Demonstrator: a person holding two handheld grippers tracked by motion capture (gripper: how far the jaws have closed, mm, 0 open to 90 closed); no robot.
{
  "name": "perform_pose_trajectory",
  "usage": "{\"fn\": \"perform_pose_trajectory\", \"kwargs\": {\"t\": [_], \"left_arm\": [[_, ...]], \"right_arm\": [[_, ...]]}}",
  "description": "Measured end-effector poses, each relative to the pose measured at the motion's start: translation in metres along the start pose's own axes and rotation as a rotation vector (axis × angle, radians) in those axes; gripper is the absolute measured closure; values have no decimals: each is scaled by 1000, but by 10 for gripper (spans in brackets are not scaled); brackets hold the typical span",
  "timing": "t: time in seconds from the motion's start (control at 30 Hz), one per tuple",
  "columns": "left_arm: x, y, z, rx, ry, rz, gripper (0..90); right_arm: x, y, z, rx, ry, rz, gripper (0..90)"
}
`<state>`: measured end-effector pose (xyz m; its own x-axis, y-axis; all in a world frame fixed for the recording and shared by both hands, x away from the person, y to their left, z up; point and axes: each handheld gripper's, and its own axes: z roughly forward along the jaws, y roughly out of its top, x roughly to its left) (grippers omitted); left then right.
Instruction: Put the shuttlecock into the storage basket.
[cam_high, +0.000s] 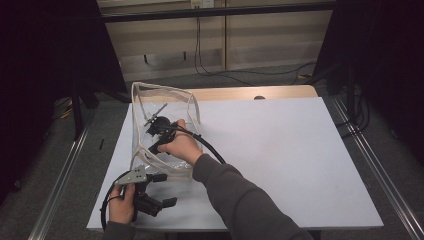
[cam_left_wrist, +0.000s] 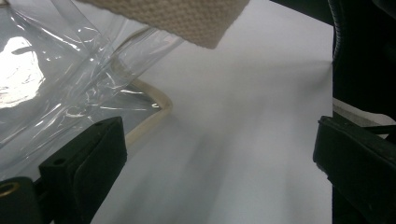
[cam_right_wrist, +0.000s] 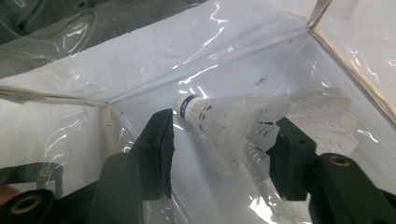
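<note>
A: Shuttlecock (cam_right_wrist: 243, 126): where does it lie?

B: High view: inside the clear plastic bag (cam_high: 145, 102) at the table's (cam_high: 300, 150) left, too small there to make out. The right gripper (cam_high: 156, 131) reaches into the bag; the left gripper (cam_high: 150, 202) rests on the table just in front of it.

A: Left gripper view?

B: Jaws wide apart, nothing between them; the bag's cream-trimmed corner (cam_left_wrist: 161, 100) lies ahead.

A: Right gripper view?

B: Jaws half parted. The shuttlecock lies between them on the bag's floor, cork away from the camera, feathers brushing the right-hand jaw, unclamped.
</note>
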<state>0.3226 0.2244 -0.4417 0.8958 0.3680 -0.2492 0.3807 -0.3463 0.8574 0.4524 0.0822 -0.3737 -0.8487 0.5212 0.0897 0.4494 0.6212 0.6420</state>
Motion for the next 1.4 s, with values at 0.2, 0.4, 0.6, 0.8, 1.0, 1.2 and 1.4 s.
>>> {"fn": "perform_pose_trajectory", "kwargs": {"t": [0.2,0.4,0.6,0.8,1.0,1.2,1.4], "left_arm": [[0,0,0,2,5,7,29],[0,0,0,1,1,1,29],[0,1,0,6,1,4,29],[1,1,0,10,6,18,29],[-1,1,1,6,-1,7,29],[-1,1,1,4,0,7,29],[-2,1,2,4,-3,4,29]], "right_arm": [[-2,0,-3,3,-15,17,394],[-5,1,-9,-6,-31,22,365],[-7,1,-14,-14,-31,43,311],[-7,3,-24,-31,-30,42,285],[-7,3,-32,-42,-35,47,261],[-5,5,-40,-51,-29,46,260],[-4,7,-48,-68,-22,52,230]]}}
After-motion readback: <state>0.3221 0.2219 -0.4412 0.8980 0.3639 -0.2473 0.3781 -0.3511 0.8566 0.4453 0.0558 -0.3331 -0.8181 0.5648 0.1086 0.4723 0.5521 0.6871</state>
